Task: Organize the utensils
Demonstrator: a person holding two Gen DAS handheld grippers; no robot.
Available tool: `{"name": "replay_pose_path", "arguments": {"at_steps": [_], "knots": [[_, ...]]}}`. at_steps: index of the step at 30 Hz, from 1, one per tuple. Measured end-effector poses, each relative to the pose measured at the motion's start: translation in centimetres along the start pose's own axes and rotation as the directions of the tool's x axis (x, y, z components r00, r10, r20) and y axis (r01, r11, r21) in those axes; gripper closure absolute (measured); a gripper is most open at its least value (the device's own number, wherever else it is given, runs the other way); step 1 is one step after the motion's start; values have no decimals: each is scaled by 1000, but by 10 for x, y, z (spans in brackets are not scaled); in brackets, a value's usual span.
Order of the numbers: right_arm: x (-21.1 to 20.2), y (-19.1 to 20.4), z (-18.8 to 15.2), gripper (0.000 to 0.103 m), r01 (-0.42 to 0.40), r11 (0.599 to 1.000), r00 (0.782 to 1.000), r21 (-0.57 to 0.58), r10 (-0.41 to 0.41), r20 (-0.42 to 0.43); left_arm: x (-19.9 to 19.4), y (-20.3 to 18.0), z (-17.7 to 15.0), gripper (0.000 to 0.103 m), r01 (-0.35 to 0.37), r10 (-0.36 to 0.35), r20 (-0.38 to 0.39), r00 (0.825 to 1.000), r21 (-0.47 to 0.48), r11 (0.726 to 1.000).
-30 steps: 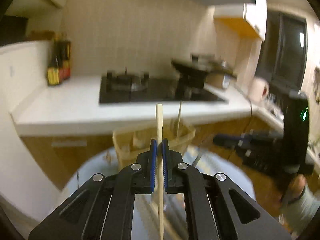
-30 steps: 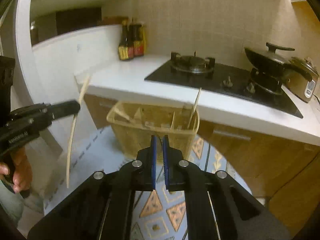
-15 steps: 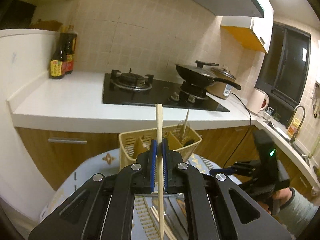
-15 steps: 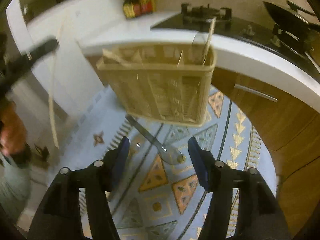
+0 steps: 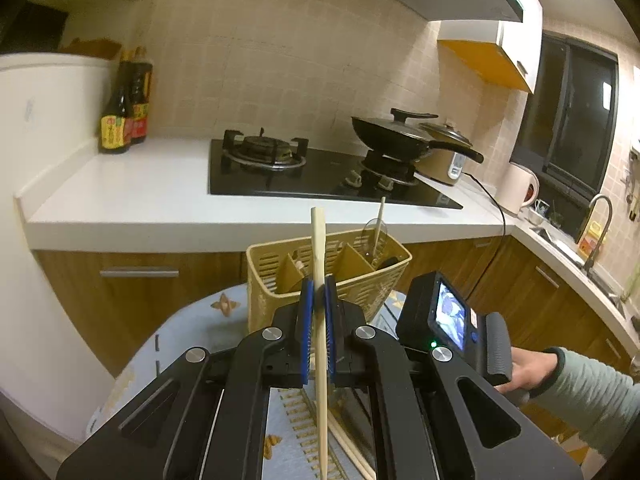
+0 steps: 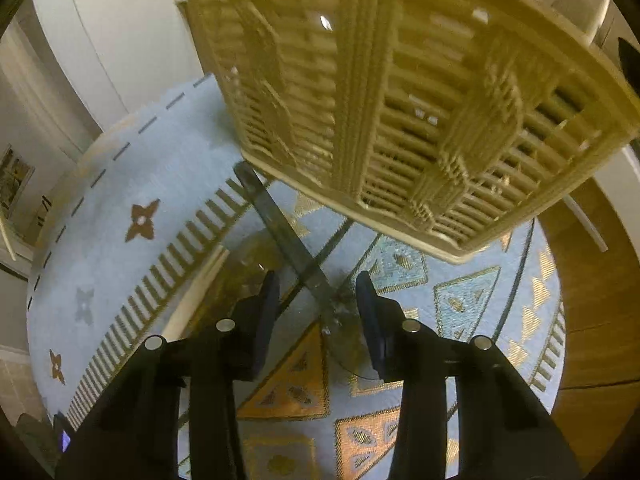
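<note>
My left gripper (image 5: 318,294) is shut on a pale wooden chopstick (image 5: 317,236) that stands nearly upright, just in front of the yellow slotted utensil basket (image 5: 384,280). The basket's right compartment holds a chopstick and a clear spoon (image 5: 378,226). My right gripper (image 6: 318,284) points down at the cloth beside the basket (image 6: 400,120). Its jaws are closing, with the handle of a clear plastic spoon (image 6: 280,220) lying between them. The pads stand apart from it. More chopsticks (image 5: 352,452) lie on the cloth under my left gripper.
The basket stands on a round table with a blue patterned cloth (image 6: 120,200). Behind it runs a white counter (image 5: 140,200) with a gas hob (image 5: 280,168), a black pan (image 5: 400,136), sauce bottles (image 5: 124,116) and a kettle (image 5: 520,188). A person's hand (image 5: 528,368) holds the right tool.
My right gripper tipped from facing the basket to pointing down over the spoon, dropping close to the cloth. Its jaws opened wide, then narrowed. My left gripper, still holding the chopstick, sank slightly.
</note>
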State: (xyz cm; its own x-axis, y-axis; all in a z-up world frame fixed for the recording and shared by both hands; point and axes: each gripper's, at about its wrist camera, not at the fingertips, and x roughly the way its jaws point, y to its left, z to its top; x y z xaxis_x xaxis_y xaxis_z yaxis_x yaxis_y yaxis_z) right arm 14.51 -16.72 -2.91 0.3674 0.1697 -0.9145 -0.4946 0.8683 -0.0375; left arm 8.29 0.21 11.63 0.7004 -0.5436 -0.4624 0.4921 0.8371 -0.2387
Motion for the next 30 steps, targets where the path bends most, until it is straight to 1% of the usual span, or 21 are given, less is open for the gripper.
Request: {"name": "replay_pose_path", "arguments": {"at_steps": [2,3,6,9,12,14,15,16,17,19,20,22,23,25,27,30], "knots": [[6,1,-2,70,13,1000,1000,-10,-13,-19,2,5,-1,99,12,-12,-5,1000,-23,1000],[7,2,-4,73,33,999,999,-19,-33,-25,4,7,-2,99,19,-20,-8,1000,-32,999],[3,4,-13,90,39,999,998,-6,-39,-40,4,9,-7,99,52,-53,-9,999,-41,998],[-2,3,-27,92,40,999,997,27,-38,-64,3,7,-11,99,54,-54,-12,998,-31,998],[-11,5,-45,93,11,996,996,83,-4,-87,2,6,-14,99,54,-54,-18,998,-23,998],[-16,1,-56,93,-24,988,994,154,41,-106,1,4,-15,99,54,-54,-19,998,-19,998],[-20,-1,-63,94,-55,979,991,196,77,-106,1,4,-16,99,56,-56,-19,998,-18,998],[-24,-4,-69,97,-89,970,989,226,113,-94,0,4,-17,99,58,-58,-20,998,-18,998],[-30,-6,-74,98,-123,958,986,259,147,-75,0,4,-17,99,59,-59,-20,998,-18,998],[-37,-14,-82,98,-151,937,983,316,177,-54,2,4,-17,99,60,-60,-23,998,-22,998],[-40,-17,-85,98,-150,934,983,325,175,-48,2,5,-18,99,60,-61,-24,998,-24,998],[-46,-21,-91,98,-92,945,992,315,114,-52,3,5,-19,99,63,-64,-25,998,-27,998],[-48,-23,-92,98,-77,949,994,305,97,-50,3,5,-19,99,63,-64,-26,998,-26,998],[-49,-22,-92,97,-113,949,991,296,129,-38,3,5,-19,99,64,-65,-26,998,-27,998],[-46,-17,-86,97,-111,952,990,285,131,-50,3,5,-20,99,68,-69,-27,997,-31,997],[-37,-8,-61,89,-103,967,992,232,118,-53,3,4,-21,99,70,-71,-27,997,-33,997]]}}
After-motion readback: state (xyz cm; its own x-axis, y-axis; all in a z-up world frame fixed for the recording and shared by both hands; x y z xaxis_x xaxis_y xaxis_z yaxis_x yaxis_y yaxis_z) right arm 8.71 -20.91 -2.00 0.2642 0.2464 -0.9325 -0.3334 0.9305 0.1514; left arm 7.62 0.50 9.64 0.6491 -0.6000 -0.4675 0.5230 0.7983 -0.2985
